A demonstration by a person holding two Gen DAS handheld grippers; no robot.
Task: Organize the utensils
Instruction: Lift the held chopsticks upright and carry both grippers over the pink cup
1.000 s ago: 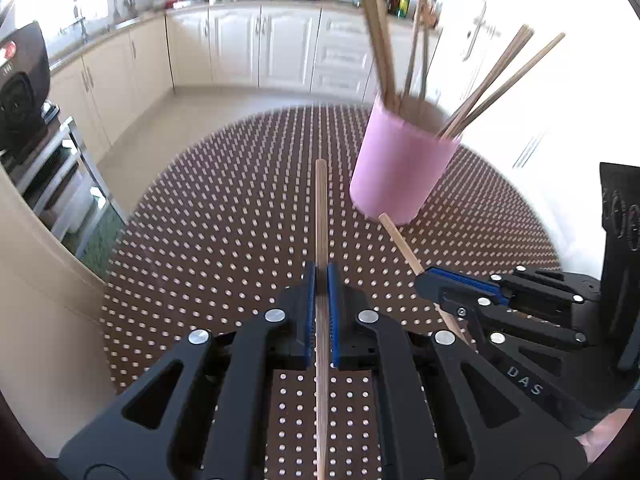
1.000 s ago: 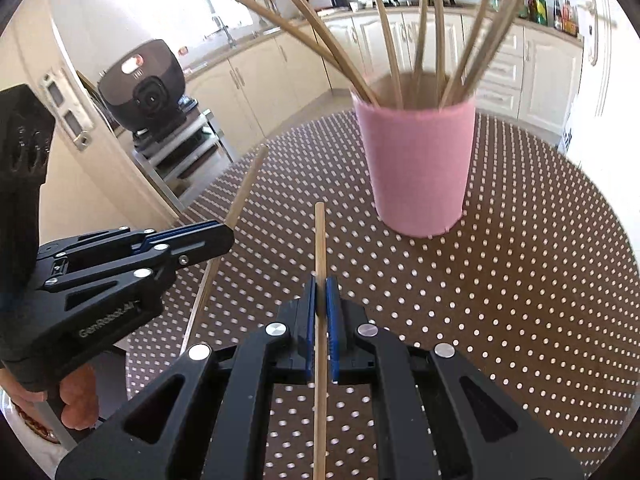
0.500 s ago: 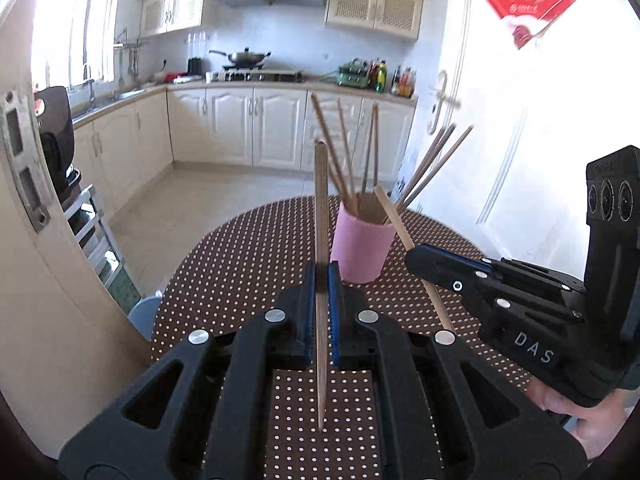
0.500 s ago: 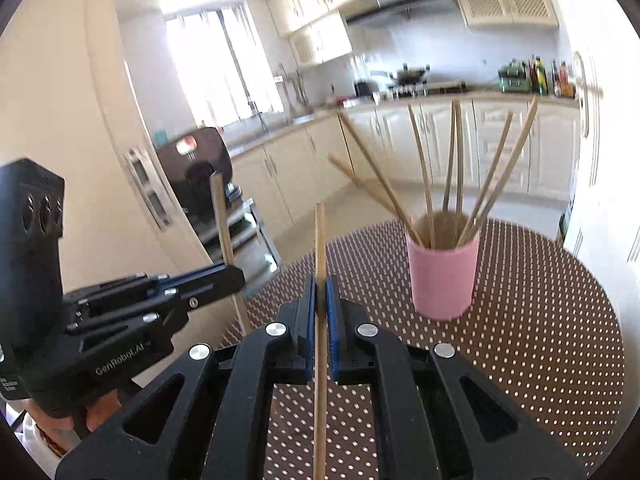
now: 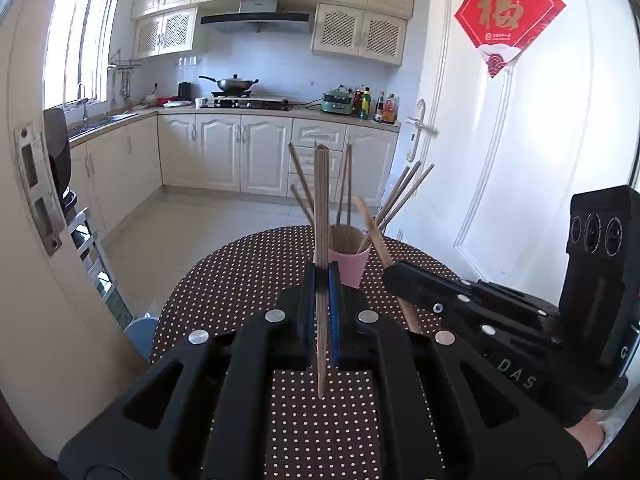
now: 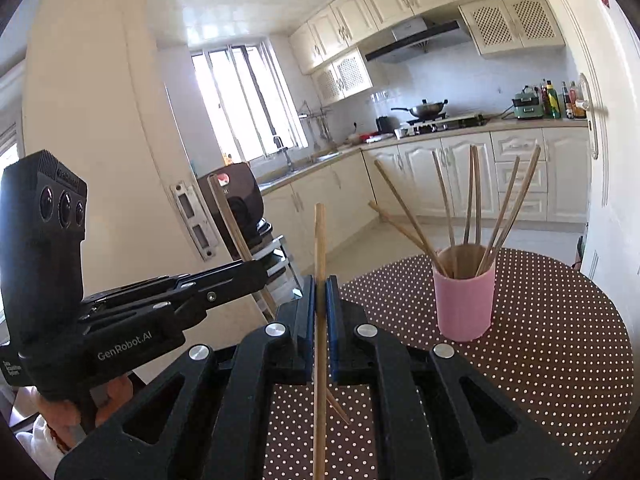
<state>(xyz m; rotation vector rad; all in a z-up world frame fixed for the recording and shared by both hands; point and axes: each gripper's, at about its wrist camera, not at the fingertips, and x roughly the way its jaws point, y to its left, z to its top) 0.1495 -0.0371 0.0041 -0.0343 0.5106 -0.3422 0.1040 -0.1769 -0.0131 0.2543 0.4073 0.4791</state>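
While each hand-held gripper is pinching one wooden chopstick, the left hand-held gripper (image 5: 322, 276) and right hand-held gripper (image 6: 320, 292) are hovering above the dotted surface (image 6: 560, 360), short of the pink cup (image 6: 464, 304) holding the other chopsticks. Doing this well means tipping each chopstick (image 5: 320, 208) (image 6: 319, 248) tip-down over the cup's mouth, one at a time, before letting go.

Cream cabinets (image 5: 244, 152) lined two walls; a wok (image 5: 232, 84) sat on the stove. Daylight came through the window (image 6: 244, 100). Pale tiled floor (image 5: 192, 232); red paper decoration (image 5: 506, 20) hung on white door.
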